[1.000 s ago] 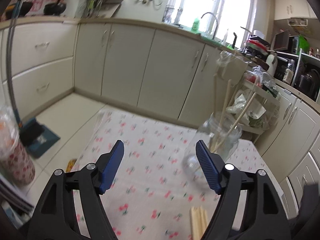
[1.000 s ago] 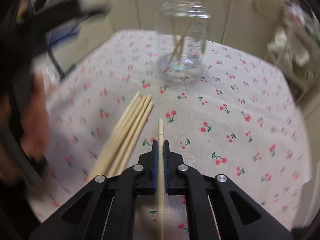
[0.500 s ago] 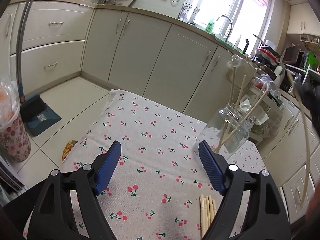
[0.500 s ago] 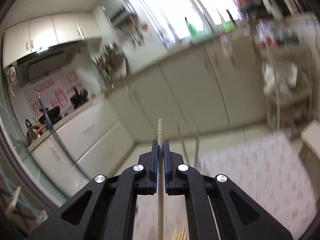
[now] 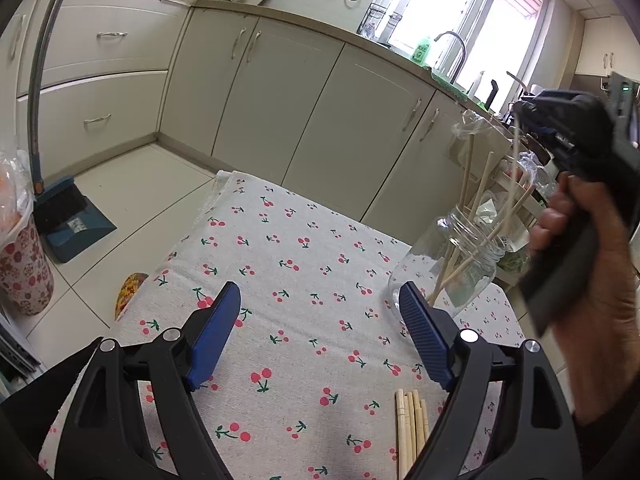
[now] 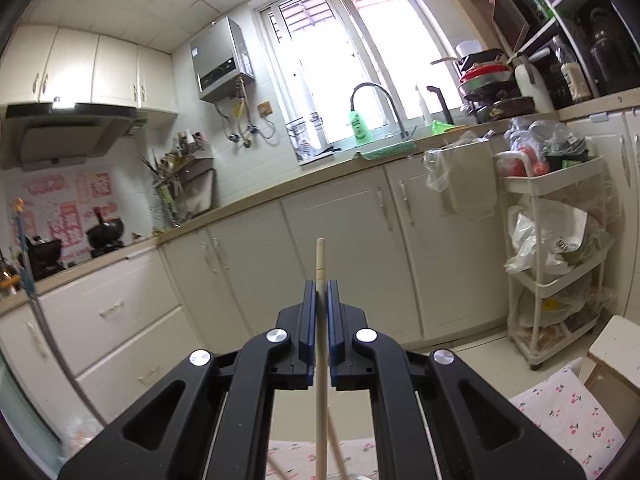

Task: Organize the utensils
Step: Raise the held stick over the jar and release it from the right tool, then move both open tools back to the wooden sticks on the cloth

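Now the right gripper [image 6: 319, 300] has its jaws closed on one chopstick [image 6: 320, 264], which runs straight between the blue pads; its blunt end sticks out a little past them. This gripper is lifted above the bench and faces the cabinets and the sink. From the left side I see it high over the jar [image 5: 448, 276], with a bare hand [image 5: 588, 248] around its grip, and the thin stick hangs from it down toward the jar's mouth.

The left gripper [image 5: 320, 332] has its jaws wide open and holds nothing. It hovers low over the bench [image 5: 280, 248], which has a cloth with cherries. The glass jar stands just beyond its right pad, near the far right corner of the bench, and several chopsticks lean inside it. A small bundle [image 5: 410, 420] of chopsticks lies flat on the cloth, close under the right jaw of this gripper.
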